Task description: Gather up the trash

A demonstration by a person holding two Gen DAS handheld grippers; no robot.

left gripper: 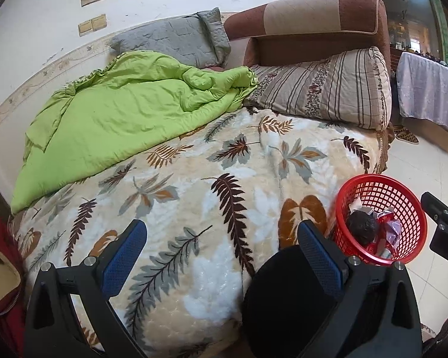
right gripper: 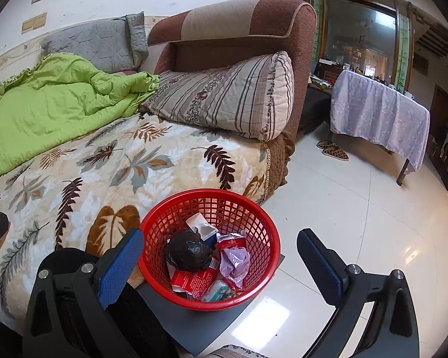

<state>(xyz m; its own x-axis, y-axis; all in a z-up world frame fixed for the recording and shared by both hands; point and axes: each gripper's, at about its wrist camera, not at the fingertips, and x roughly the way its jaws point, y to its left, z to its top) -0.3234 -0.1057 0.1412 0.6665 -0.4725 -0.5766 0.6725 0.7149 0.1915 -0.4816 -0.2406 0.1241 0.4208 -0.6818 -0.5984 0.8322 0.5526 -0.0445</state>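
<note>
Red plastic basket (right gripper: pixel 209 247) at lower centre already holds the trash (right gripper: pixel 206 262). Our left gripper (left gripper: pixel 221 256) and right gripper (right gripper: pixel 221 256) both stand released and empty. The bedspread (left gripper: pixel 194 185) looks clear, so next we probably scan for leftovers.

The bed (left gripper: pixel 194 179) carries a green quilt (left gripper: pixel 119 113) and striped pillow (left gripper: pixel 322 86); the red basket (right gripper: pixel 207 247) stands on a grey board (right gripper: pixel 200 322) on the floor (right gripper: pixel 358 223) beside the bed's edge.

The basket (right gripper: pixel 209 247) stood on the floor (right gripper: pixel 358 214) just beside the bed (right gripper: pixel 104 173), resting on a flat mat (right gripper: pixel 194 328). Trash (right gripper: pixel 206 259) lay inside it. On the bed, a quilt (right gripper: pixel 44 104) lay left of a pillow (right gripper: pixel 230 95); a draped table (right gripper: pixel 379 116) stood farther right.
</note>
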